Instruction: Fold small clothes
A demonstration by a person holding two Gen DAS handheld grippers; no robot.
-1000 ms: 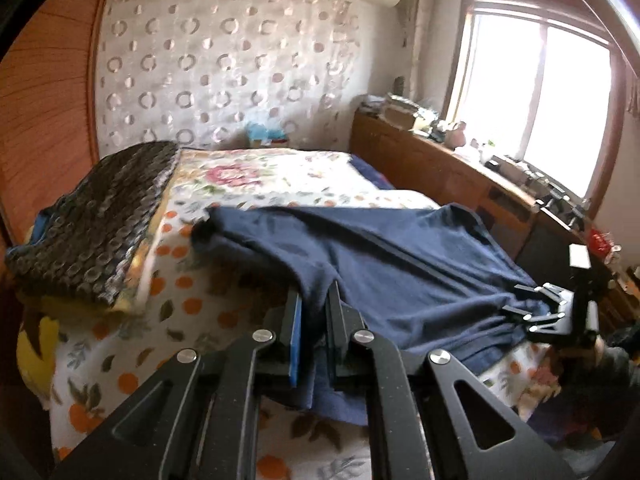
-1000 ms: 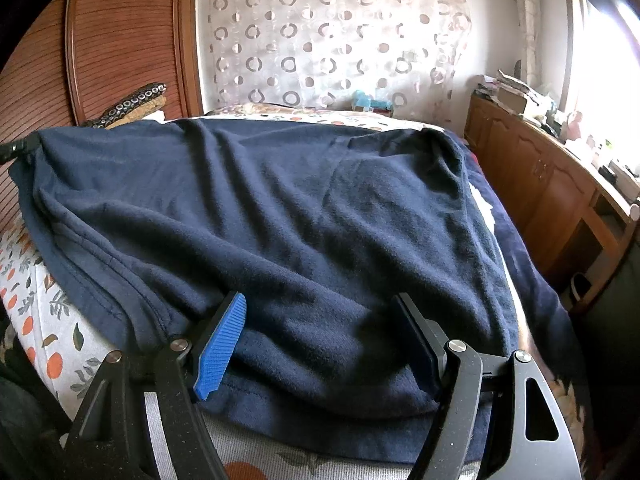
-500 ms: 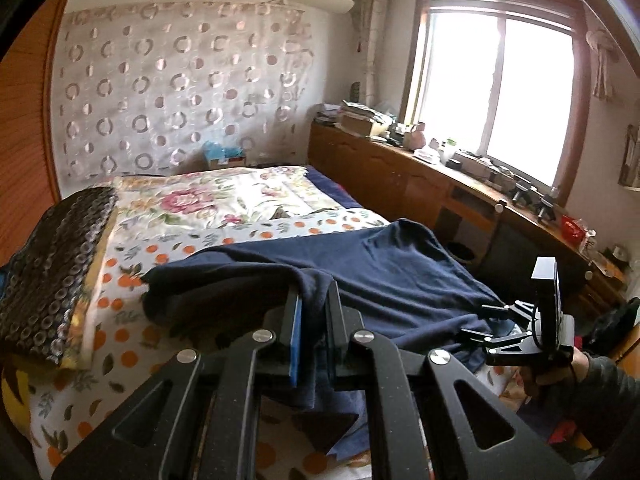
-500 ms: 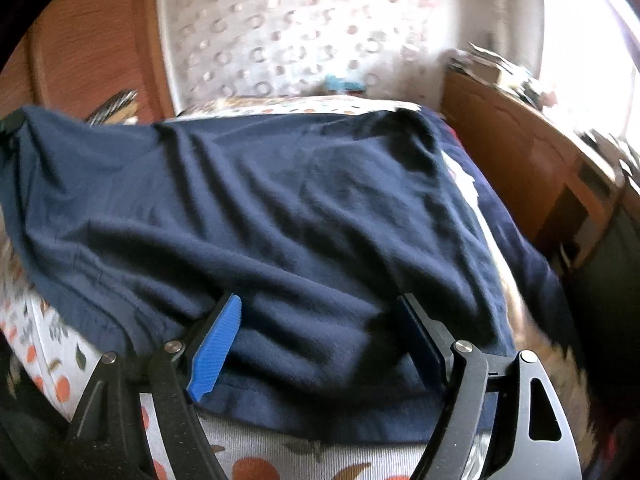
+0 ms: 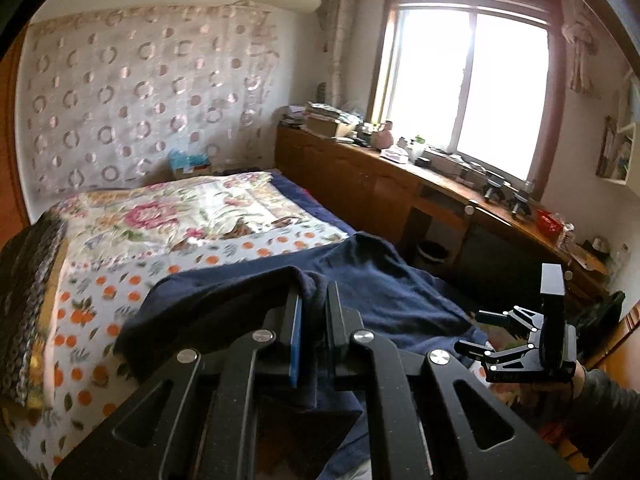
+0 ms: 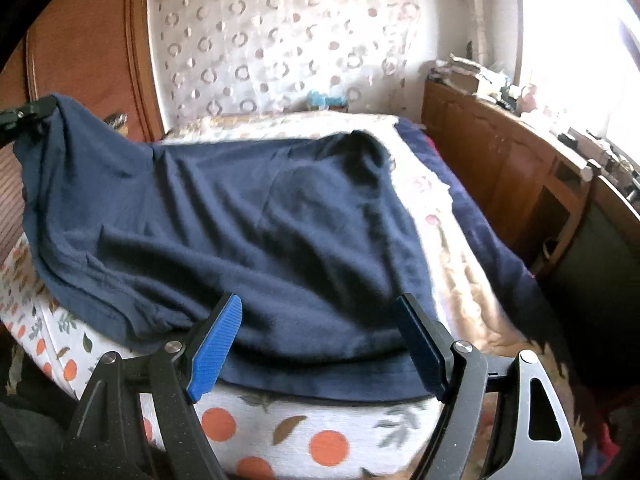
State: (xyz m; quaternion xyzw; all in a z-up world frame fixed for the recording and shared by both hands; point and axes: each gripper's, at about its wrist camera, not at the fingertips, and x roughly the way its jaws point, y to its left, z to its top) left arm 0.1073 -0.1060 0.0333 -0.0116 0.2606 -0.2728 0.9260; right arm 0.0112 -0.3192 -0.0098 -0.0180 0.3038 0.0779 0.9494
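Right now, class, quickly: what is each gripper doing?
Left gripper: jaws closed on a fold of the navy shirt.
Right gripper: jaws open, holding nothing; the shirt's hem lies between them.

Navy garment (image 6: pixel 256 232) — soft matt knit

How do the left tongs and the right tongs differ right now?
The left tongs are shut on a fold of the navy blue cloth garment, lifting it; the right tongs stand open, gripping nothing. The garment hangs from the left; it only lies between the right's pads. Both have blue pads.
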